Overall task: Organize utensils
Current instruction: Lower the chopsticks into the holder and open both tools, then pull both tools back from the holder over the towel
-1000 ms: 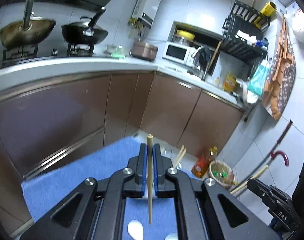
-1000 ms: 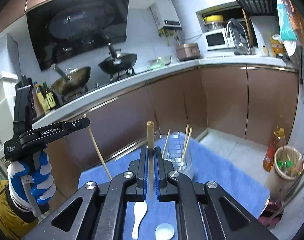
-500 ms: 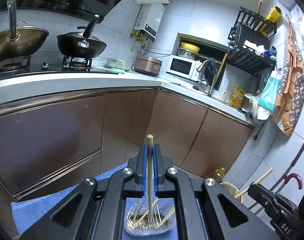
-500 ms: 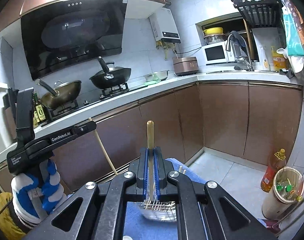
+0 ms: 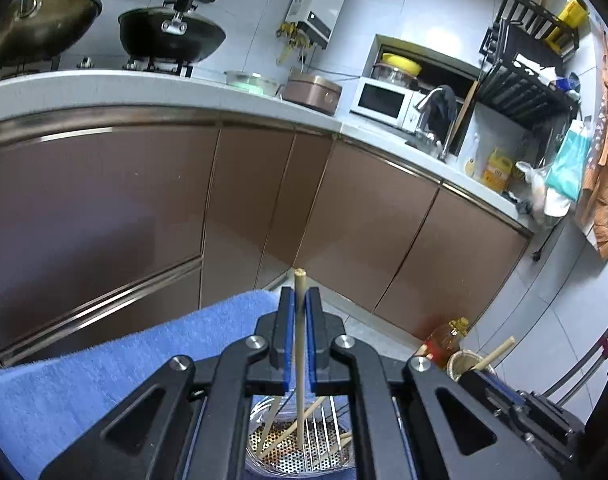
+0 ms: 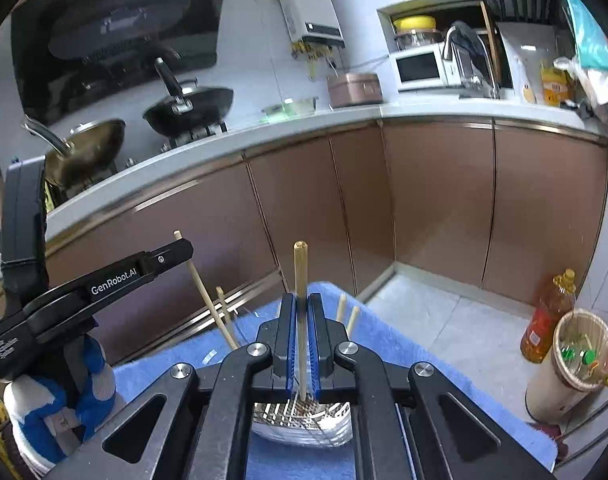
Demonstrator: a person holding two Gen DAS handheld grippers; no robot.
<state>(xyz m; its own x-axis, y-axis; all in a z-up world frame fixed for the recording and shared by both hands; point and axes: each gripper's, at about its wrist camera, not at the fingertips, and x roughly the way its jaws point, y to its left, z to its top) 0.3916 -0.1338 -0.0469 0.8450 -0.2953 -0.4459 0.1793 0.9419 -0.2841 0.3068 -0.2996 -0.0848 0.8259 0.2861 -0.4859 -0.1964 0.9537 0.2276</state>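
Observation:
My left gripper (image 5: 300, 298) is shut on an upright wooden chopstick (image 5: 300, 364). Its lower end reaches into a perforated metal utensil holder (image 5: 323, 458) that holds several other chopsticks. My right gripper (image 6: 301, 304) is shut on a second chopstick (image 6: 300, 264), whose tip also dips into the holder (image 6: 331, 424). In the right wrist view the left gripper (image 6: 176, 254), carried by a blue-and-white gloved hand (image 6: 64, 404), stands at the left with its chopstick (image 6: 202, 284) slanting down toward the holder. The right gripper's body (image 5: 531, 416) shows at the lower right of the left wrist view.
The holder stands on a blue towel (image 5: 104, 372) over a low table. Brown cabinets (image 6: 435, 200) and a counter with two woks (image 6: 188, 112) lie beyond. An oil bottle (image 6: 547, 320) and a waste bin (image 6: 571, 364) stand on the floor at the right.
Both grippers have sunk and moved forward with their chopsticks. The holder now lies right under the fingers with both tips inside it, and the white spoons have left view.

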